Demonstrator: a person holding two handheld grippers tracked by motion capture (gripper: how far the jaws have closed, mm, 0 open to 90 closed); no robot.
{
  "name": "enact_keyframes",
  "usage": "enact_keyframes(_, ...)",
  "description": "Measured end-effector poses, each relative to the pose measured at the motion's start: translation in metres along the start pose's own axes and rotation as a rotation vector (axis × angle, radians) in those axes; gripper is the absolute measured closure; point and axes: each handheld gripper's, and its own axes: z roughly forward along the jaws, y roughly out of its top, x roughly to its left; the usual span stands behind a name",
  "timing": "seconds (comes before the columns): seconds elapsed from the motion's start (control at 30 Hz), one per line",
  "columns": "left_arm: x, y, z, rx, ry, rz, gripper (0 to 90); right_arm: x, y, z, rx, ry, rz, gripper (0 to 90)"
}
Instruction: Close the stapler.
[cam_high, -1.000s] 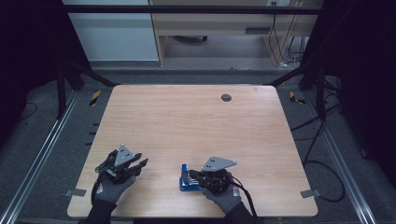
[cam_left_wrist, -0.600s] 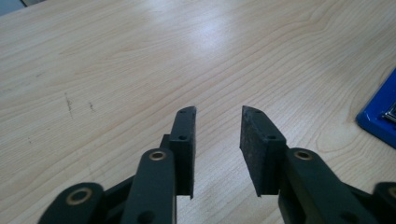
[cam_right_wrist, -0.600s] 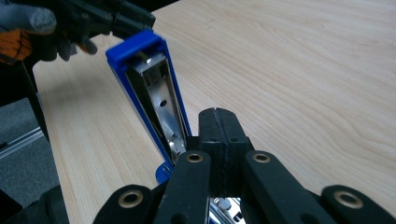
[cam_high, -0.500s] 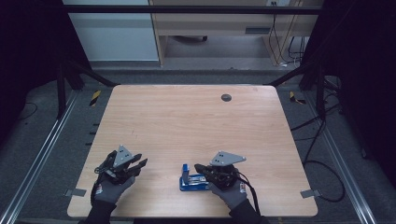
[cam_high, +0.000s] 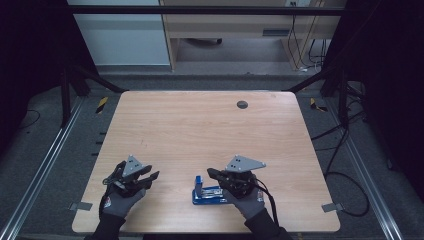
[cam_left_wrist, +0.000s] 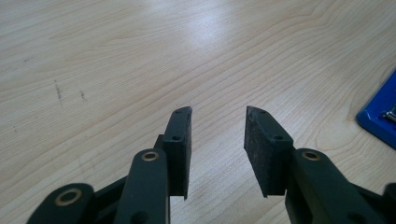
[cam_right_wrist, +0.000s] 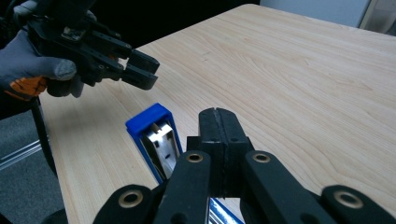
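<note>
While both gloved hands sit at the near edge of the table, each view gives the following.

High view, table: a light wooden table (cam_high: 200, 125) with rounded corners, on a dark metal frame.
High view, hole: a small dark round hole (cam_high: 242, 104) in the far part of the tabletop, well apart from both hands.
High view, left gripper: the left gripper (cam_high: 150, 177) is held at the near left of the table, pointing right toward the stapler, with bare wood between them.
High view, right gripper: the right gripper (cam_high: 210, 172) hangs over the stapler, pointing left, its grey three-cornered plate on top.
High view, stapler: a blue stapler (cam_high: 206, 192) lies near the front edge, right of centre, its top arm swung up at the left end.

Left gripper view, jaws: spread, with nothing between the pads but tabletop; they have just been opening further.
Left gripper view, stapler: one blue corner of it (cam_left_wrist: 380, 116) shows at the right edge, off to the side of the jaws.

Right gripper view, jaws: pressed together pad to pad, pinching nothing.
Right gripper view, stapler: its blue end and shiny metal channel (cam_right_wrist: 156, 135) lie just left of and below the closed jaws.
Right gripper view, left gripper: seen farther off at top left (cam_right_wrist: 142, 70) in a grey gloved hand (cam_right_wrist: 32, 58), above the table edge beyond the stapler.
</note>
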Motion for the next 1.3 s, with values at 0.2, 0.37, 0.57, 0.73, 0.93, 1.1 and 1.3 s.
enact_keyframes(0.2, 0.001, 0.001, 0.001, 0.0, 0.009, -0.006, 60.2, 0.006, 0.007, 0.0, -0.014, 0.015, -0.008, 90.0)
enact_keyframes(0.37, 0.001, 0.0, 0.001, 0.0, 0.011, -0.008, 58.8, 0.014, 0.013, 0.001, -0.021, 0.032, -0.025, 90.0)
enact_keyframes(0.57, 0.0, 0.0, 0.001, 0.005, 0.007, -0.001, 58.5, 0.026, 0.026, 0.001, -0.035, 0.057, -0.053, 90.0)
enact_keyframes(0.73, 0.001, 0.0, 0.0, 0.004, 0.013, 0.0, 58.1, 0.035, 0.029, 0.007, -0.012, 0.067, -0.075, 90.0)
enact_keyframes(0.93, 0.001, 0.0, 0.0, 0.004, 0.013, 0.0, 57.8, 0.036, 0.027, 0.011, 0.014, 0.061, -0.088, 90.0)
enact_keyframes(1.1, 0.0, 0.0, 0.001, 0.009, 0.011, -0.001, 56.7, 0.033, 0.024, 0.01, 0.036, 0.053, -0.08, 90.0)
enact_keyframes(1.3, 0.0, 0.0, 0.001, 0.007, 0.011, -0.002, 56.8, 0.03, 0.023, 0.007, 0.039, 0.046, -0.077, 90.0)
